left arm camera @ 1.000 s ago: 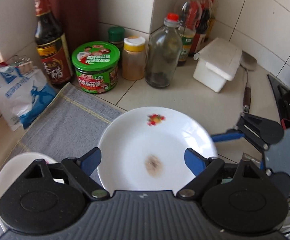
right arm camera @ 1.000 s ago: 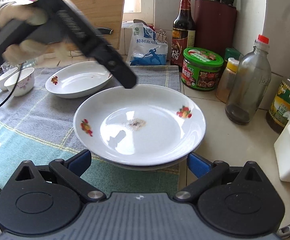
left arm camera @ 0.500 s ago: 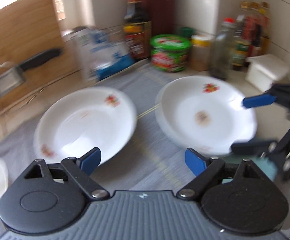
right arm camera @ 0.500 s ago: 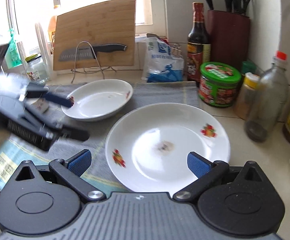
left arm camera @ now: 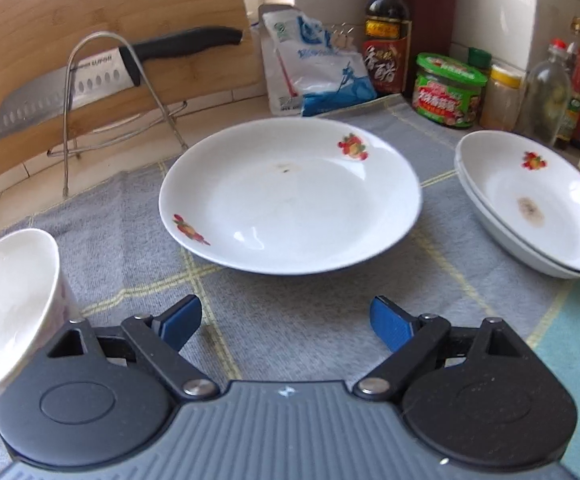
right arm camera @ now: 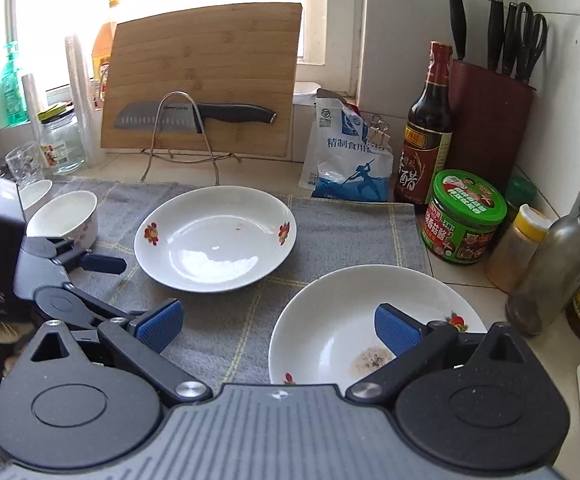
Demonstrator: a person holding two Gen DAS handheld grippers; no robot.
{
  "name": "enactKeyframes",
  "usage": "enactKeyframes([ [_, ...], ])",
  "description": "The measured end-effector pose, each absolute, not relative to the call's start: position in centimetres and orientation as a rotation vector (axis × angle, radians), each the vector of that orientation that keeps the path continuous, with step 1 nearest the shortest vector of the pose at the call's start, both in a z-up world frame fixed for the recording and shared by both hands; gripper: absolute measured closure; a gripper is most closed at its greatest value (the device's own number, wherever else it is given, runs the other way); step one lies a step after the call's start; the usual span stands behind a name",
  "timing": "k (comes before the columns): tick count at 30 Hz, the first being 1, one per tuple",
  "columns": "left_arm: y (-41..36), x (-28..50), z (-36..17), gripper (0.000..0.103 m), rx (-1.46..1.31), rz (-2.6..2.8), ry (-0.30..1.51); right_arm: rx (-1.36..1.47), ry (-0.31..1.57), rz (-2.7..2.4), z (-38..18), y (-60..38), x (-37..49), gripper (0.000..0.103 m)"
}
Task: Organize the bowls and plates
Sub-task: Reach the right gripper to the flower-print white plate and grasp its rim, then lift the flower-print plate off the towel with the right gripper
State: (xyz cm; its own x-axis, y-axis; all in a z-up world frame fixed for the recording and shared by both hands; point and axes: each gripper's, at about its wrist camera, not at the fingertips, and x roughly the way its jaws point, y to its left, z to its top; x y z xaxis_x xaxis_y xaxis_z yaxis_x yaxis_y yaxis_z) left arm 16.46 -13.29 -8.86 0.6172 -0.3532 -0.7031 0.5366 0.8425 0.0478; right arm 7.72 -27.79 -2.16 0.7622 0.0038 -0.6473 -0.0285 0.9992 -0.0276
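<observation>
Biggest worry here was the left gripper (left arm camera: 286, 318) going at the lone plate (left arm camera: 290, 196) too flat and shoving it across the grey mat (left arm camera: 290, 320) instead of getting a pad under the rim, or clipping the small bowl (left arm camera: 10, 304) right at its left side. Its jaws had just been opening, about half wide, nothing between them. The right gripper (right arm camera: 278, 330) was open too and empty, over the near rim of the stacked plates (right arm camera: 329, 320) on the right. The lone plate was shallow, glossy white, with fruit prints, mid-mat
</observation>
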Motion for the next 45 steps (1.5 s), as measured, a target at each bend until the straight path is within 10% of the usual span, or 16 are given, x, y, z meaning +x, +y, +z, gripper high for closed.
enactKeyframes([
  [45, -15.2, 17.9, -9.2, 0.0, 0.2, -0.451, 0.715, -0.007, 1.122, 0.413, -10.0, -27.7, 31.6, 0.0],
])
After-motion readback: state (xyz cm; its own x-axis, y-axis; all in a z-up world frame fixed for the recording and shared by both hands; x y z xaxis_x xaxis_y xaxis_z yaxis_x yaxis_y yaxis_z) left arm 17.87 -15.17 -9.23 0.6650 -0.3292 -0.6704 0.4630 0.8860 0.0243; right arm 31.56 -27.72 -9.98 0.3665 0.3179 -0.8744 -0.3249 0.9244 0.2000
